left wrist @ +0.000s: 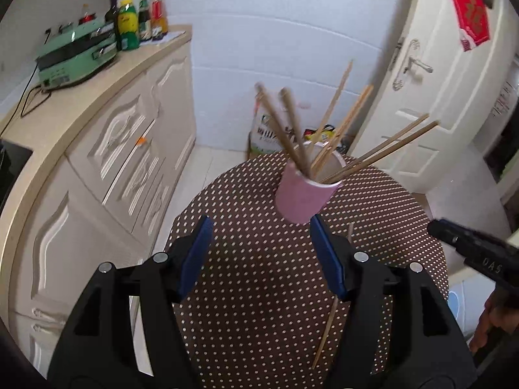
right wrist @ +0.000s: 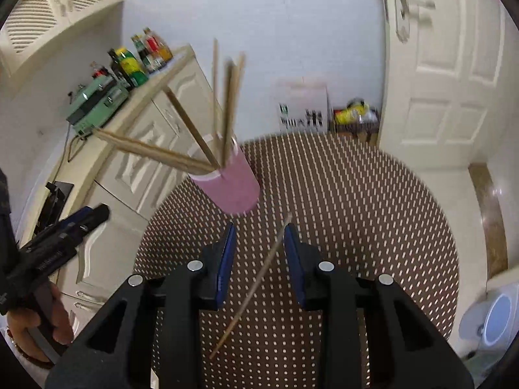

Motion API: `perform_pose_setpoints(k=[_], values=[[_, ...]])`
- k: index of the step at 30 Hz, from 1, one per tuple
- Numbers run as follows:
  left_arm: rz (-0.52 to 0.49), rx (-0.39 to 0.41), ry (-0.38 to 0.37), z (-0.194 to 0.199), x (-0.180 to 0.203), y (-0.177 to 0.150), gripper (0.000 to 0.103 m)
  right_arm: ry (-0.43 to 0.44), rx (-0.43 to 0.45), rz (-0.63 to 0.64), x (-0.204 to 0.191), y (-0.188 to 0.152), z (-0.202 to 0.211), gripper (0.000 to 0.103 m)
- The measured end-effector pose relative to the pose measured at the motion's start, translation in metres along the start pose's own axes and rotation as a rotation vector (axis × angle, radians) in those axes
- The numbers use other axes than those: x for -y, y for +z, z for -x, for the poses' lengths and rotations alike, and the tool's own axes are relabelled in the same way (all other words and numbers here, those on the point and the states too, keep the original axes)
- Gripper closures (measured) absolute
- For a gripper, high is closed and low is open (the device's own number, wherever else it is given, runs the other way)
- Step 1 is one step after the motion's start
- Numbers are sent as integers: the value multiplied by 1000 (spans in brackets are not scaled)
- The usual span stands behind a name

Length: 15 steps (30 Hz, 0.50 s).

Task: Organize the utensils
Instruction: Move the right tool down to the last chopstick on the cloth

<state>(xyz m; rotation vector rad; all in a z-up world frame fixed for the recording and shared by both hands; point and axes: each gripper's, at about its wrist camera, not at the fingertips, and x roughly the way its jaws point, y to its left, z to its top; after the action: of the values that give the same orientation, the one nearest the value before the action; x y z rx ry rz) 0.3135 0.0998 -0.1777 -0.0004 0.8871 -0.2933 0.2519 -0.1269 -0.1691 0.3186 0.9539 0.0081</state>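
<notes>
A pink cup [left wrist: 303,196] stands on the round brown dotted table [left wrist: 259,291] and holds several wooden chopsticks [left wrist: 327,129] fanned outward. One loose chopstick [left wrist: 329,327] lies on the table, partly behind my left gripper's right finger. My left gripper [left wrist: 259,230] is open and empty, just short of the cup. In the right wrist view the cup [right wrist: 232,186] is ahead to the left, and the loose chopstick [right wrist: 256,283] lies between the fingers of my right gripper [right wrist: 259,233], which is open. The jaws are apart and the chopstick rests on the table.
A cream cabinet [left wrist: 107,136] stands left of the table with a green appliance [left wrist: 78,55] and sauce bottles [left wrist: 139,22] on top. A white door [left wrist: 431,81] is at the right. Bags [left wrist: 269,133] sit on the floor behind the table. The right gripper's body [left wrist: 480,256] shows at the right edge.
</notes>
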Motion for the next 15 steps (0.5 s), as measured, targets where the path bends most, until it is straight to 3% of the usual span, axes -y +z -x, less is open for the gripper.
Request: perform_pose_setpoints(k=[8, 15], values=[[98, -121, 39, -29, -18, -9, 40, 33, -201, -95, 17, -13, -65, 74], [143, -158, 45, -46, -22, -5, 40, 48, -332, -168, 22, -11, -122, 74]])
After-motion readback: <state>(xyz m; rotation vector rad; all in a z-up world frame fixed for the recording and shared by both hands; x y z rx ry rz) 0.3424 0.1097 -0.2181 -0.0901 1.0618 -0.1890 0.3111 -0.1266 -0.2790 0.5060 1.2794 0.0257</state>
